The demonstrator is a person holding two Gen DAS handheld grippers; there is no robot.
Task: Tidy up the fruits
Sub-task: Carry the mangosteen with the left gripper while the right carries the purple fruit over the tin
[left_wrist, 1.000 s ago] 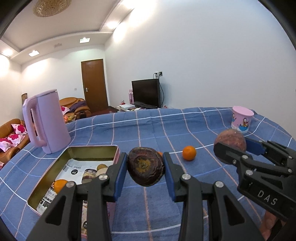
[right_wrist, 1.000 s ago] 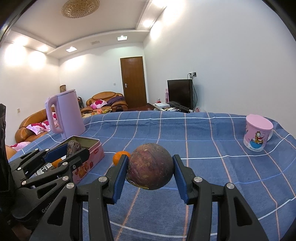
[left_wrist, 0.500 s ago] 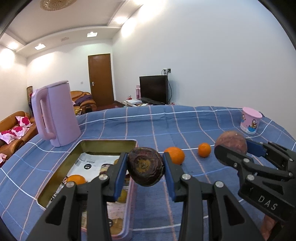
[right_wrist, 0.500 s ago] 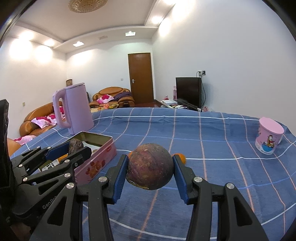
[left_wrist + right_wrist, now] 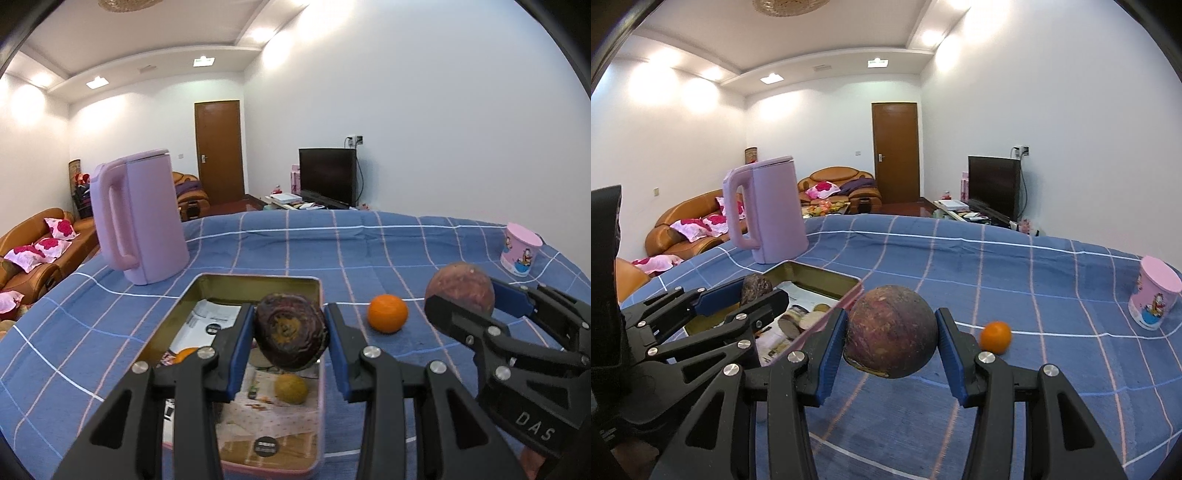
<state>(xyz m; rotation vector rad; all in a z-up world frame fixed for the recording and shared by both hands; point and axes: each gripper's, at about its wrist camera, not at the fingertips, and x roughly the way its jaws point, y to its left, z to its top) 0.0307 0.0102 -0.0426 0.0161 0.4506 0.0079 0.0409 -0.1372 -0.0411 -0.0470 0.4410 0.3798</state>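
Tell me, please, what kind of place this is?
Probably a home living room: brown leather sofas with pink cushions, a black flat television and a brown wooden door stand behind the blue checked tablecloth.

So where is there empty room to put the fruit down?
Bare blue checked cloth lies between the pink kettle, small orange and pink cartoon cup. The gold metal tin is crowded near its front; its far end looks freer.

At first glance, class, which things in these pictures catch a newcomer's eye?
Each tool grips a dark purple fruit: the left tool holds a wrinkled one above the open tin, the right tool a smooth round one. A tall pink kettle stands behind the tin.
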